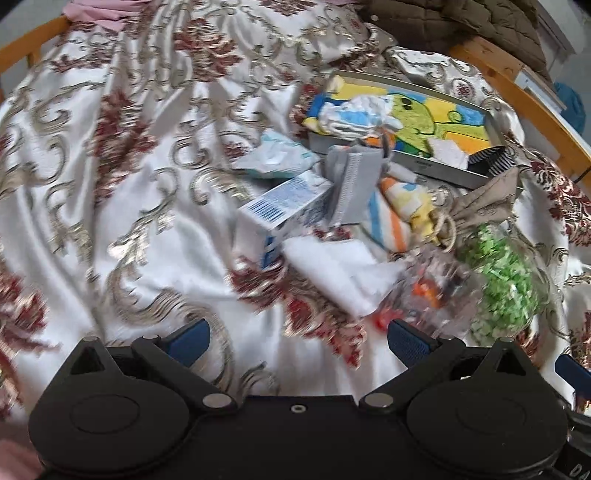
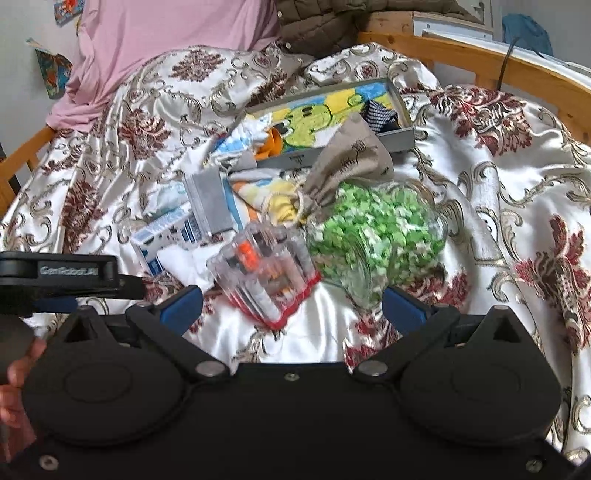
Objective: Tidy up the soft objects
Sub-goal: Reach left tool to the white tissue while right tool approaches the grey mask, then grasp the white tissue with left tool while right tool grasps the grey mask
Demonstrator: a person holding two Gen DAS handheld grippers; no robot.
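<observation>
A pile lies on the patterned bedspread. A grey tray holds a yellow-green cartoon towel and a white-blue cloth. In front lie a striped cloth, a grey pouch, a white tissue and a beige drawstring bag. My left gripper is open and empty, short of the tissue. My right gripper is open and empty, just before a clear case and a bag of green pieces. The tray and beige bag show behind.
A blue-white carton and a pale packet lie left of the pile. A wooden bed frame runs along the back, with a dark quilted jacket and pink cloth. The left gripper's body shows at the right view's left.
</observation>
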